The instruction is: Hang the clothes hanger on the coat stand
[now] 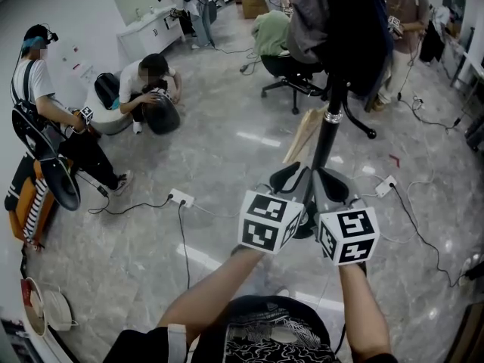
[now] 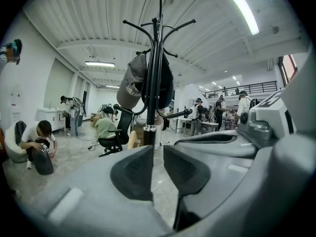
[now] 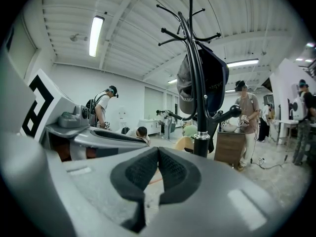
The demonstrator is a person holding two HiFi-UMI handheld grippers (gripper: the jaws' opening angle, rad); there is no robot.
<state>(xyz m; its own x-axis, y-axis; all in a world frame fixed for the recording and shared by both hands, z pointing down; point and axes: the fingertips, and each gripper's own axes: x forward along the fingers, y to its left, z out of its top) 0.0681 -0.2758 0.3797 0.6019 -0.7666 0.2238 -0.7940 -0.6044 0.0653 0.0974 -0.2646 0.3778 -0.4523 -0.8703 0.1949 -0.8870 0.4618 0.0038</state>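
Left gripper (image 2: pixel 158 156): jaws parted by a narrow slot, nothing in it, only floor and the stand's pole showing beyond. Right gripper (image 3: pixel 158 152): pad tips pressed together, nothing clamped. Both are held side by side, aimed at the coat stand (image 1: pixel 325 138), whose pole rises at 12 o'clock of the pair and close in front; its feet sit on the floor (image 1: pixel 227 165) just past the jaws. Dark garments (image 1: pixel 340 21) drape the upper hooks. No clothes hanger is in either gripper. A tan wooden piece (image 1: pixel 302 133) leans beside the pole at about 11 o'clock from the right gripper; it may be the hanger, but I cannot tell whether it hangs from a lower peg or stands behind the stand. Judgement: no carry is in hand, so this is either before pickup or after hanging. If the tan piece is the hanger and unhung, the next move calls for widening one gripper, reaching forward to 12 o'clock, closing on it, then lifting its hook to a free arm.
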